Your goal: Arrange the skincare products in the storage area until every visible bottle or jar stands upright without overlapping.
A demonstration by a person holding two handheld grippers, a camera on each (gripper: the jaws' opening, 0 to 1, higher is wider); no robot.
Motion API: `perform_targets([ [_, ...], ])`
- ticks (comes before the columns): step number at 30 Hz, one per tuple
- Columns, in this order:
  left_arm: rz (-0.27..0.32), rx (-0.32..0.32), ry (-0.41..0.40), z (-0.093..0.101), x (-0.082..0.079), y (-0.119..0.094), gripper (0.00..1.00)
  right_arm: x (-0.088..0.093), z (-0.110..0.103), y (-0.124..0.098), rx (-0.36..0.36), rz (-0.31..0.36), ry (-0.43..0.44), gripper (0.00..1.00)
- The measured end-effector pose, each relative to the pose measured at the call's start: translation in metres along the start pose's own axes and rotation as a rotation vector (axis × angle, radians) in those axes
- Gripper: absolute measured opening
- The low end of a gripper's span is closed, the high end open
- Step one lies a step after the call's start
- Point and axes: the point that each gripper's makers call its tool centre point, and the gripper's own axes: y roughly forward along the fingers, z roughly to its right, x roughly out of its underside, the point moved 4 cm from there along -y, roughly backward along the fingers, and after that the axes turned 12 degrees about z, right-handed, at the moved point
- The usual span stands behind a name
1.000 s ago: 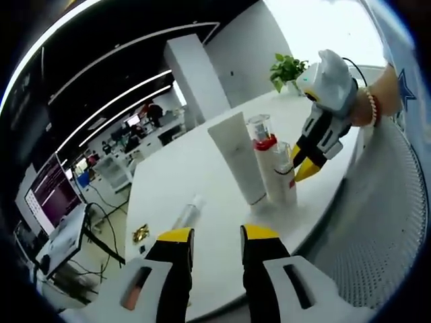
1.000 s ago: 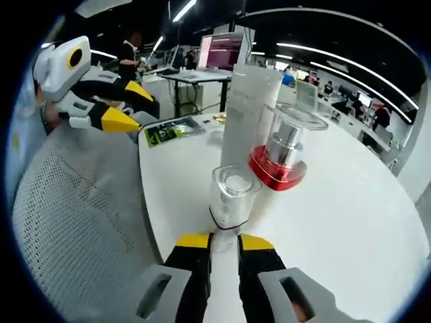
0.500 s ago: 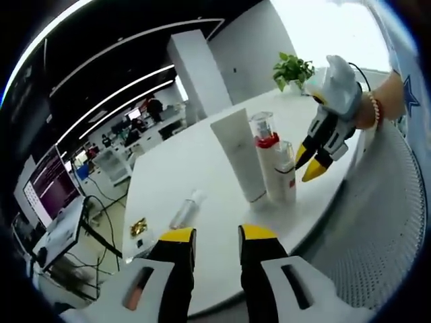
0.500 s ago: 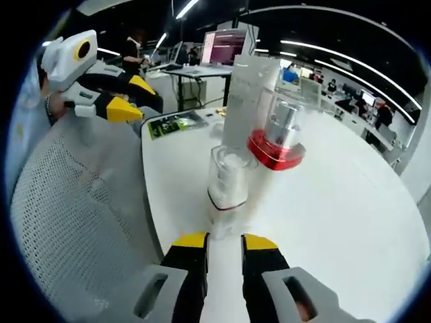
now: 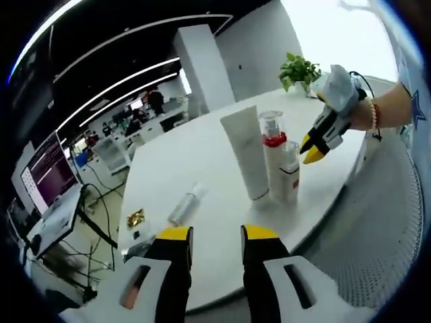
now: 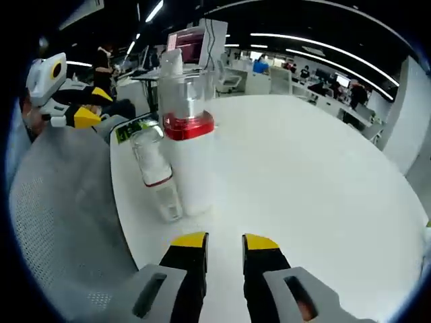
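Bright ceiling light strips [image 6: 316, 54], blown-out window glare [image 5: 337, 30], glossy white table [image 6: 303, 175], fisheye-warped edges, mild blur

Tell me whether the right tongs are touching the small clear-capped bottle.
Apart. In the left gripper view, the right tongs hang beside the small clear-capped bottle with white table showing between them; the right gripper view shows the same gap.

My left tongs [image 5: 214, 237] hang open and empty over the near edge of the white tabletop [image 5: 188, 161]. Ahead stand a white tube [image 5: 245, 153], a red-collared pump bottle [image 5: 273, 153] and a small clear-capped bottle [image 5: 289, 173], touching. A clear bottle [image 5: 186, 204] lies flat to their left. My right tongs [image 5: 316, 145] hover just beside the group.
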Motion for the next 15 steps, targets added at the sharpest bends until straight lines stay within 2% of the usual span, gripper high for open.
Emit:
perform_targets([
  [3,-0.003,-0.022,-0.108,-0.015,-0.003,0.004,0.26,0.003,-0.001,0.001,0.025,-0.003,0.013,0.16],
  [10,-0.01,-0.037,-0.09,-0.043,-0.008,0.023,0.3,0.007,-0.007,-0.003,0.051,-0.04,-0.001,0.19],
  [15,-0.019,-0.007,-0.083,-0.06,-0.009,0.048,0.32,0.005,-0.012,-0.01,0.057,-0.046,-0.027,0.2],
])
